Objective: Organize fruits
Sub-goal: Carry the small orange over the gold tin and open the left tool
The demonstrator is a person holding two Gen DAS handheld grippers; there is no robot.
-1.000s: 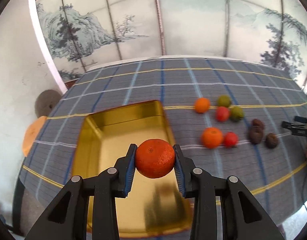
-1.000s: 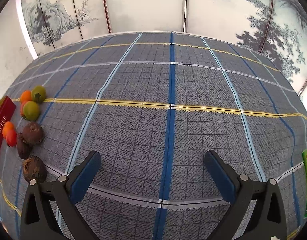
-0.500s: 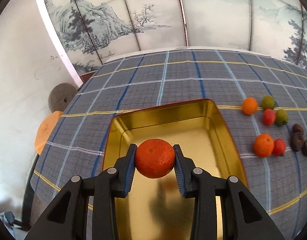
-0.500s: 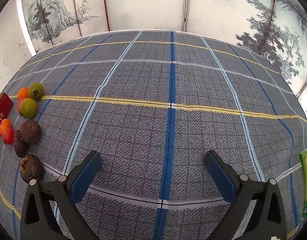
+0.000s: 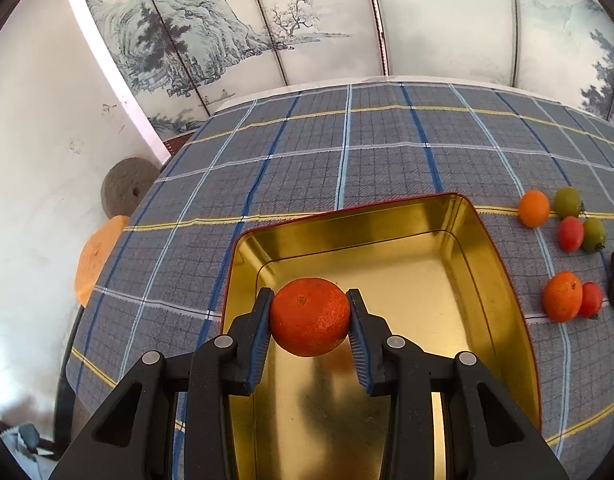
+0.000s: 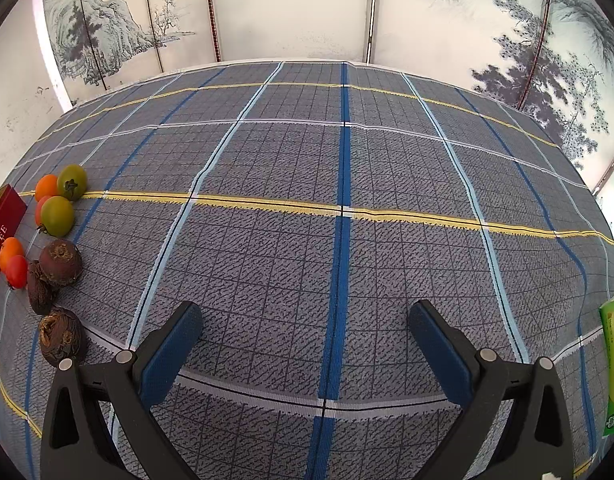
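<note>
Left wrist view: left tool (image 5: pixel 310 320) clamped on mandarin (image 5: pixel 310 316), deep orange, pitted skin, stem dimple facing up, held above gold tin tray (image 5: pixel 503 280) on plaid-clothed surface (image 5: pixel 307 152). Right of tray: loose fruits, orange, red, green, plus dark brown wrinkled ones at edge. Right wrist view: right tool (image 6: pixel 305 344) spread wide apart, nothing between fingers, over bare cloth; brown fruits (image 6: pixel 61 262) at left, well apart from it.

Left wrist view: looks forward and down along its fingers, close above the gold tin (image 5: pixel 487 240), table's left edge visible. Right wrist view: low, near the plaid tablecloth (image 6: pixel 347 240), facing the painted screen (image 6: pixel 291 12). Shared: the loose fruit cluster (image 5: pixel 563 220) (image 6: pixel 59 216) and the tin's red side (image 6: pixel 3 220)
</note>
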